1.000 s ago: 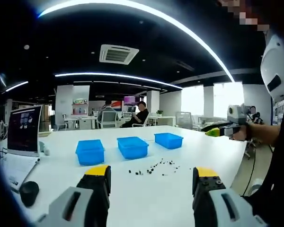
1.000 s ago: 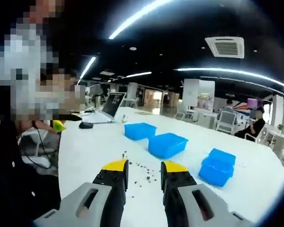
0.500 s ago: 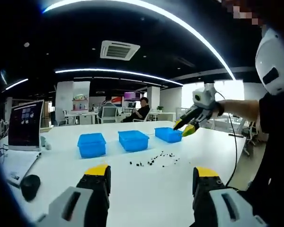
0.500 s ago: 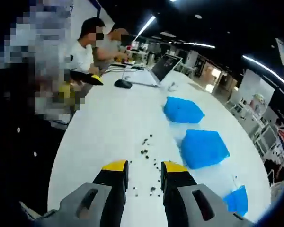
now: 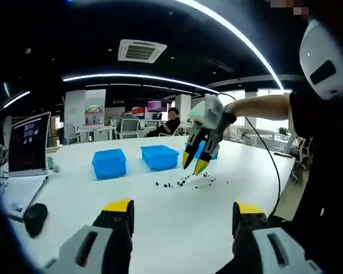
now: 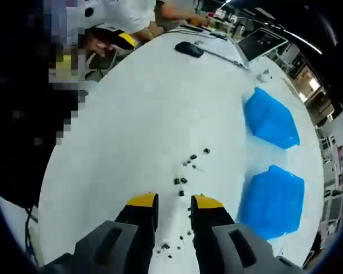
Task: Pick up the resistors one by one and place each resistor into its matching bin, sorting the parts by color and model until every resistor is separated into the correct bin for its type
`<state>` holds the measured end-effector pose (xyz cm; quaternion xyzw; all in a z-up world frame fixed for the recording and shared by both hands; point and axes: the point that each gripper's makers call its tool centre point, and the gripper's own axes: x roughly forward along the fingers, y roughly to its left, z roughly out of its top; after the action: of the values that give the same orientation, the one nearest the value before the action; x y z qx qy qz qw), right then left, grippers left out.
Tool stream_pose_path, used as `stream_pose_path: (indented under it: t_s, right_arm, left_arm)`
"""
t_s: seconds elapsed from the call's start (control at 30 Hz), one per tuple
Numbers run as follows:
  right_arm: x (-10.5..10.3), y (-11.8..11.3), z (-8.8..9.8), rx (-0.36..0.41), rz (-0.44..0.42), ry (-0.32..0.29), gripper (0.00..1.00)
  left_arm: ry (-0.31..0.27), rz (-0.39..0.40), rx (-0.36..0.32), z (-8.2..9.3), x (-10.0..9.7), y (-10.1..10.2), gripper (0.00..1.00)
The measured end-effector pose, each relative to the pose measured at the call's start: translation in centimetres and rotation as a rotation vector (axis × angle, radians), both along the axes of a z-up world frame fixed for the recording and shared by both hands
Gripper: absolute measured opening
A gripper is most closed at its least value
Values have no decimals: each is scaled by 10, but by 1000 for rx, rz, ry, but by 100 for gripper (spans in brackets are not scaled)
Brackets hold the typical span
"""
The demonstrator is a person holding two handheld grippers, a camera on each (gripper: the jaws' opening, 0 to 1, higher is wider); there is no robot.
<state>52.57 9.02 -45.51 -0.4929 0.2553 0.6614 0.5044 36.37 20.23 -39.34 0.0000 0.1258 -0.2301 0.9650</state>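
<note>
Right tool (image 6: 170,200) hangs above the scattered resistors (image 6: 186,171) on the white counter (image 6: 131,114), its yellow-tipped jaws a narrow gap apart and holding nothing; the small dark parts lie just ahead of the tips toward 12 o'clock and a few beside the jaws lower down. Which way each resistor's long axis runs is too small to tell. Two blue bins (image 6: 271,120) sit at 2 and 4 o'clock of the pile, well apart from it, and bare counter spreads wide to the left, out to the curved edge.

In the left gripper view, the left tool (image 5: 183,208) is held low over the near part of the counter, jaws wide apart and empty. Ahead, the right tool points down at the resistors (image 5: 186,182), not touching them. Three blue bins (image 5: 109,164) stand in a row behind the pile. A laptop (image 5: 28,142) and a dark mouse (image 5: 34,217) rest near the counter's edge at 9 o'clock.
</note>
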Motion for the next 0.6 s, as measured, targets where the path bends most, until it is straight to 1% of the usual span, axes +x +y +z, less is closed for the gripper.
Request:
stream_pose_path:
  t_s: [0.07, 0.17, 0.23, 0.33, 0.37, 0.43, 0.47, 0.53, 0.6]
  right_arm:
    - [1, 1, -9, -34, 2, 14, 24]
    - [5, 1, -19, -74, 21, 3, 23]
    - [7, 2, -24, -93, 25, 9, 21]
    - [7, 4, -29, -112, 27, 22, 18]
    - [8, 5, -30, -118, 30, 17, 17]
    - [9, 6, -30, -126, 28, 21, 16]
    - [9, 5, -30, -135, 27, 18, 14]
    - [8, 4, -31, -154, 16, 38, 7]
    - [8, 3, -31, -158, 13, 43, 7]
  left_arm:
    - [2, -2, -3, -1, -1, 0, 71]
    - [7, -1, -2, -3, -2, 1, 70]
    - [9, 2, -7, -4, -3, 2, 70]
    - [14, 6, -9, -7, -3, 4, 70]
    - [15, 7, -9, -7, -4, 4, 70]
    - [17, 8, -11, -8, -4, 4, 70]
    - [18, 8, -12, -9, -4, 4, 70]
    - [18, 7, -14, -9, -4, 4, 70]
    - [17, 8, -17, -9, -5, 4, 70]
